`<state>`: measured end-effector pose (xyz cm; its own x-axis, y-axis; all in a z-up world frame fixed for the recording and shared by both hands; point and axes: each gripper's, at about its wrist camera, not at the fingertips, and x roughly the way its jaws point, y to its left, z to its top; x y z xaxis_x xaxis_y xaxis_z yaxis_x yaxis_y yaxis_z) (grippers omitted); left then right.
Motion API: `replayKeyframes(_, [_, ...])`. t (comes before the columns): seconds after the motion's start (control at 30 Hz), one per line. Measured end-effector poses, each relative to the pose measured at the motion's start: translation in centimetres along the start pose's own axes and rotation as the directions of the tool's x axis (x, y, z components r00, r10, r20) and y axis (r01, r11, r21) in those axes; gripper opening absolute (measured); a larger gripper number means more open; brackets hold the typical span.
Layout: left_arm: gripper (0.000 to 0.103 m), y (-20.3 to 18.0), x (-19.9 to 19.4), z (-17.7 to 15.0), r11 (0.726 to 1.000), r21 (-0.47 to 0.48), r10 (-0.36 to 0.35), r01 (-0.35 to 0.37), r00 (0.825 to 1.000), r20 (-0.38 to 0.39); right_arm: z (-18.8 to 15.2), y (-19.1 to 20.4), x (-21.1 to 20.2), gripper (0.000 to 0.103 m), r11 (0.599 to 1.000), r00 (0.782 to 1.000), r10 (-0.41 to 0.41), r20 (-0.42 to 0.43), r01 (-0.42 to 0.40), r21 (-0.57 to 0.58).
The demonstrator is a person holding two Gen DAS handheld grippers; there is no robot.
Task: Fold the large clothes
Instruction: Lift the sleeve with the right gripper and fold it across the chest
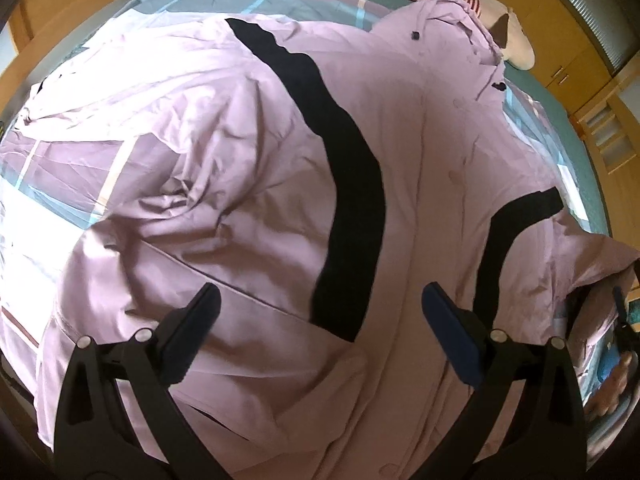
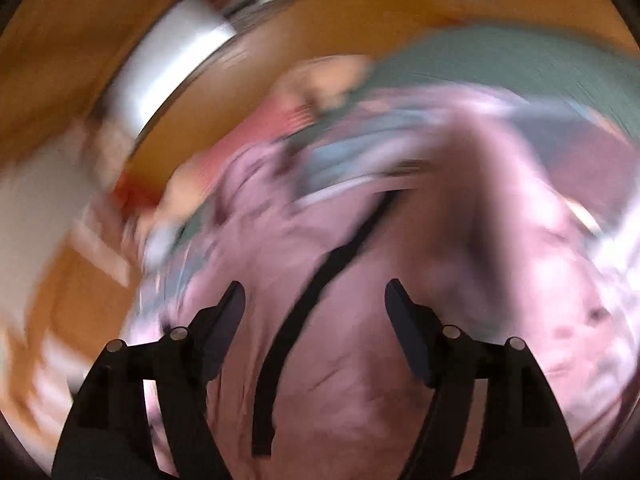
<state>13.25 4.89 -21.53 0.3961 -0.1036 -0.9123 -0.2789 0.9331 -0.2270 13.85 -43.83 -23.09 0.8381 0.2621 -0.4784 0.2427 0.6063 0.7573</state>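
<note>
The coat (image 1: 248,184) is thin lilac cloth, smooth with a faint sheen, creased, with matt black bands (image 1: 352,200). The bedsheet (image 1: 60,184) is soft printed cloth. Far cupboards (image 1: 600,136) look like satin wood. The left tool (image 1: 320,316) is matt black plastic with metal pins.

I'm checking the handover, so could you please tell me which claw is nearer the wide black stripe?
Left. The left claw straddles the wide black stripe's lower end; the right claw sits above the narrow stripe.
</note>
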Motion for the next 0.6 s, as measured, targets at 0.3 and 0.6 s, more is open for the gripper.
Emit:
replayKeyframes(0.3, [0.101,-1.1,0.9,-0.6,0.999,0.043,0.017,-0.016,1.0,-0.022,1.6,-14.0,-0.8,0.073,0.635,0.915,0.364,0.177,-0.382,0.672])
replayKeyframes(0.6, [0.101,-2.3,2.2,-1.0,0.996,0.085,0.042,-0.038,0.998,-0.043,0.8,-18.0,1.4,0.09,0.512,0.934,0.351,0.066,-0.251,0.821])
